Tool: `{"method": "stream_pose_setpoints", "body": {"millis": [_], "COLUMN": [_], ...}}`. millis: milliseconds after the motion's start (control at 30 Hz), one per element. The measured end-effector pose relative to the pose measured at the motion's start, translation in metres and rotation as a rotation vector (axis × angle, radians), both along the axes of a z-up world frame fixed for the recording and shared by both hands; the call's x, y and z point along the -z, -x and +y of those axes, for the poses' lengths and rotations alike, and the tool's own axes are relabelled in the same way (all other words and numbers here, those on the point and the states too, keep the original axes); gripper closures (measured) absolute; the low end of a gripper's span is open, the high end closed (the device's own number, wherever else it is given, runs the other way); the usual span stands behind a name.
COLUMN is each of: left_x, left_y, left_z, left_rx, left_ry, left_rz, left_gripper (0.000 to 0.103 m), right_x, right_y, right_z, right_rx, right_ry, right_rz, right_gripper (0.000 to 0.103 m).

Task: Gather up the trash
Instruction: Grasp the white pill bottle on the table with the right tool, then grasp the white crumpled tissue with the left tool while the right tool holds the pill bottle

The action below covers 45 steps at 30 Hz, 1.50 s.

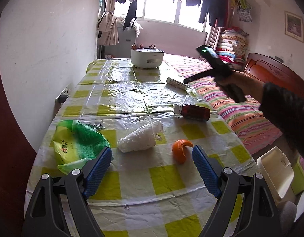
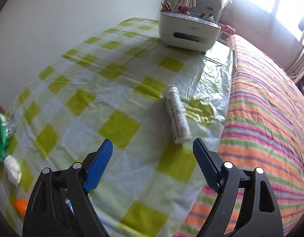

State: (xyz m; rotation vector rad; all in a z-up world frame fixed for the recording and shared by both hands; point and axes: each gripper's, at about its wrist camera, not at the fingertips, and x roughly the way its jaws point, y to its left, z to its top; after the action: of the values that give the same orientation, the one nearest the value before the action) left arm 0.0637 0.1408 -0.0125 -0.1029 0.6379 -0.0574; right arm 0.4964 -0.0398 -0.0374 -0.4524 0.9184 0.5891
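1. The left tool (image 1: 152, 158) hangs low in the frame with its blue pads spread apart and empty; the orange peel (image 1: 180, 151) lies between them on the checked tabletop (image 1: 132, 185).
2. A white wad (image 1: 140, 139) sits at centre, and a green bag (image 1: 78, 144) at left.
3. A brown bottle (image 1: 192, 111) lies at centre right.
4. The right tool (image 2: 153, 152) is also spread and empty, with a white tube (image 2: 176, 114) just above it, beside the striped bed (image 2: 266, 118).

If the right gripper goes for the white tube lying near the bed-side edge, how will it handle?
The white tube lies on its side on glossy plastic sheeting, so it may roll or slide when nudged. It looks rigid and probably light. The right gripper has its jaws open, short of it.
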Motion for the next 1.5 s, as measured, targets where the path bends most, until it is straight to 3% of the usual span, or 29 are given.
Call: {"method": "stream_pose_setpoints", "body": {"millis": [100, 300, 467, 633, 767, 867, 1067, 1233, 1367, 1500], "left_x": [0.002, 0.006, 0.006, -0.001, -0.001, -0.003, -0.005, -0.007, -0.01, -0.01], "left_y": [0.0, -0.005, -0.006, -0.001, -0.001, 0.001, 0.006, 0.011, 0.003, -0.02], "left_z": [0.001, 0.003, 0.002, 0.007, 0.009, 0.008, 0.01, 0.009, 0.01, 0.007], "left_rx": [-0.001, -0.004, -0.004, -0.018, -0.024, -0.025, -0.018, 0.038, 0.103, 0.206], "left_ry": [-0.003, -0.005, 0.0, 0.026, 0.035, 0.024, 0.013, -0.009, -0.054, -0.145], "left_rz": [0.002, 0.019, 0.017, -0.025, -0.014, -0.018, -0.023, -0.015, -0.013, 0.008], "left_gripper": [0.022, 0.022, 0.022, 0.022, 0.022, 0.022, 0.022, 0.022, 0.022, 0.022], "right_x": [0.009, 0.032, 0.054, 0.057, 0.056, 0.045, -0.02, -0.078, -0.087, -0.077], "right_y": [-0.029, -0.061, -0.079, -0.085, -0.074, -0.054, 0.032, 0.168, 0.282, 0.364], "right_z": [0.007, 0.017, 0.025, 0.026, 0.026, 0.018, -0.012, -0.042, -0.066, -0.089], "right_rx": [0.018, 0.057, 0.087, 0.119, 0.131, 0.139, 0.117, 0.046, 0.028, 0.077], "right_ry": [0.005, 0.055, 0.099, 0.057, 0.044, -0.021, -0.26, -0.47, -0.564, -0.675], "right_rz": [0.014, 0.053, 0.074, 0.099, 0.105, 0.099, 0.058, -0.023, -0.098, -0.132], "right_gripper": [0.024, 0.042, 0.046, 0.073, 0.074, 0.074, 0.074, 0.074, 0.074, 0.074]}}
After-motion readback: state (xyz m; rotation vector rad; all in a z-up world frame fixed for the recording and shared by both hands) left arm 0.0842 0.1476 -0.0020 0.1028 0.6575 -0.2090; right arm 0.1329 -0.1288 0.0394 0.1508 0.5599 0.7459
